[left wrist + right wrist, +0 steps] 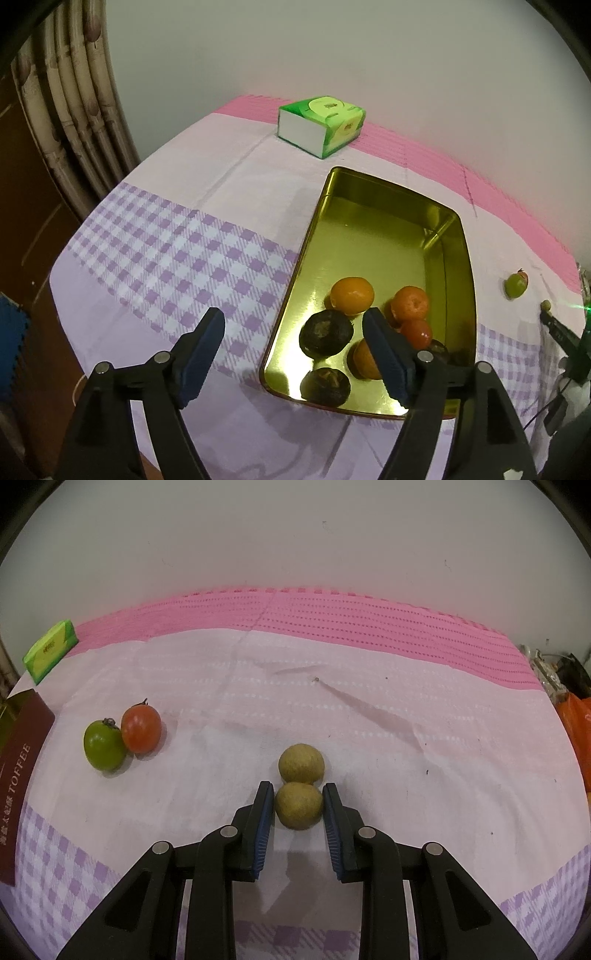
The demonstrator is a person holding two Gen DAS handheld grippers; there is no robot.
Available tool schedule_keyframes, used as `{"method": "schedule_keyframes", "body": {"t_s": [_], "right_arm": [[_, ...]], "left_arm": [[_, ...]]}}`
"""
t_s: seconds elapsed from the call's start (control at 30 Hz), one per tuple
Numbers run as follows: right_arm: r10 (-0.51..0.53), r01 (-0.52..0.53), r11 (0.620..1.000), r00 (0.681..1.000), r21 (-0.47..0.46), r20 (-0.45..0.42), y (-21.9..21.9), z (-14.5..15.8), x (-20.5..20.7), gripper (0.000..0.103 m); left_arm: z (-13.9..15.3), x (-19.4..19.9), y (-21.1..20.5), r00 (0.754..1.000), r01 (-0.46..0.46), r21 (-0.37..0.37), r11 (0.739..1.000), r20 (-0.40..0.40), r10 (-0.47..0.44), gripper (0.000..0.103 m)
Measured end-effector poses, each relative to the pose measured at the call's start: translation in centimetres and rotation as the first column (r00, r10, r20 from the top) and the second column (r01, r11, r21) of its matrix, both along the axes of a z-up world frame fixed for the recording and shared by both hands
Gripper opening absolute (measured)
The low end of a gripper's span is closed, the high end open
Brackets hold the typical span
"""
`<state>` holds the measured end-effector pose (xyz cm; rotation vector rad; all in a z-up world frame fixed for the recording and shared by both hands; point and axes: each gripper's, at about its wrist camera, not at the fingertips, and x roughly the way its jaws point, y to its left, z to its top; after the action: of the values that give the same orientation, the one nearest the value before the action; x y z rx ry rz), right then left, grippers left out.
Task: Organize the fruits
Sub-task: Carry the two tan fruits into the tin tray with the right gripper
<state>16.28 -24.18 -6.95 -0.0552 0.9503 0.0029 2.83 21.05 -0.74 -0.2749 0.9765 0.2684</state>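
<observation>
tin point(448, 236): oranges point(351, 295), dark fruits point(325, 333) | tomatoes point(141, 728) (cloth) | longans point(299, 805)

- The right gripper point(298, 806) clamps a tan round fruit point(298, 805), which touches a second one point(301, 763) behind it.
- A green tomato point(103, 745) and a red tomato point(141, 728) touch, well left.

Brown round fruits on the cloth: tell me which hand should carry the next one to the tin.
Right. Its tool is already shut on the nearer brown fruit; the left tool hangs open and empty by the tin.

Dim, warm indoor light; glare flashing off the shiny gold rectangular metal tin point(448, 258). Soft shadows, heavy fisheye bending, dark vignetted corners, slightly grainy.
</observation>
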Motion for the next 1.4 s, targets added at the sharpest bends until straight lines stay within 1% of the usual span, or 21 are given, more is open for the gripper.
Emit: {"method": "schedule_keyframes", "body": {"t_s": [0.07,0.2,0.37,0.43,0.63,0.73,0.83,0.9,1.07,1.13,1.33,1.4], "right_arm": [[-0.007,0.007,1.0,1.0,-0.004,-0.004,0.0,0.1,-0.1,0.027],[-0.008,0.008,1.0,1.0,-0.019,-0.008,0.4,0.1,0.0,0.027],[-0.016,0.016,1.0,1.0,0.0,0.007,0.5,0.2,-0.6,0.027],[-0.016,0.016,1.0,1.0,0.007,0.01,0.5,0.4,-1.1,0.027],[0.003,-0.003,1.0,1.0,0.017,0.019,0.4,1.1,-1.5,0.027],[0.023,-0.023,1.0,0.999,0.019,0.028,1.1,1.6,-2.0,0.027],[0.057,-0.059,0.998,0.997,0.029,0.044,2.5,2.5,-2.4,0.027],[0.087,-0.088,0.996,0.995,0.02,0.055,3.7,3.0,-2.5,0.027],[0.168,-0.171,0.985,0.983,0.028,0.078,7.3,4.3,-3.4,0.027],[0.203,-0.206,0.978,0.975,0.033,0.087,8.7,4.9,-3.8,0.027],[0.314,-0.322,0.944,0.942,0.063,0.12,13.2,7.1,-5.0,0.027],[0.36,-0.37,0.926,0.924,0.068,0.13,15.2,7.9,-5.7,0.027]], "left_arm": [[-0.1,-0.1,0.2,1.0,-0.005,-0.007,1.0,0.001,0.005,0.076],[-0.3,0.0,0.4,1.0,-0.015,-0.013,1.0,-0.011,0.015,0.077],[-0.3,0.0,0.7,1.0,-0.029,-0.024,0.999,-0.01,0.029,0.077],[-0.4,0.0,0.8,0.999,-0.032,-0.027,0.999,-0.016,0.031,0.079],[-0.6,0.0,0.7,0.999,-0.032,-0.031,0.999,-0.023,0.032,0.083],[-0.7,0.1,0.7,0.999,-0.033,-0.031,0.999,-0.027,0.032,0.085],[-0.8,0.1,0.8,0.999,-0.039,-0.033,0.999,-0.035,0.038,0.089],[-0.9,0.1,0.9,0.998,-0.044,-0.033,0.998,-0.039,0.042,0.09],[-1.0,0.0,1.3,0.997,-0.06,-0.044,0.997,-0.042,0.058,0.092],[-1.0,-0.1,1.4,0.997,-0.072,-0.036,0.997,-0.043,0.071,0.093],[-0.6,-0.4,2.1,0.994,-0.107,-0.033,0.994,-0.032,0.106,0.095],[-0.4,-0.5,2.4,0.992,-0.124,-0.03,0.992,-0.025,0.123,0.095]]}}
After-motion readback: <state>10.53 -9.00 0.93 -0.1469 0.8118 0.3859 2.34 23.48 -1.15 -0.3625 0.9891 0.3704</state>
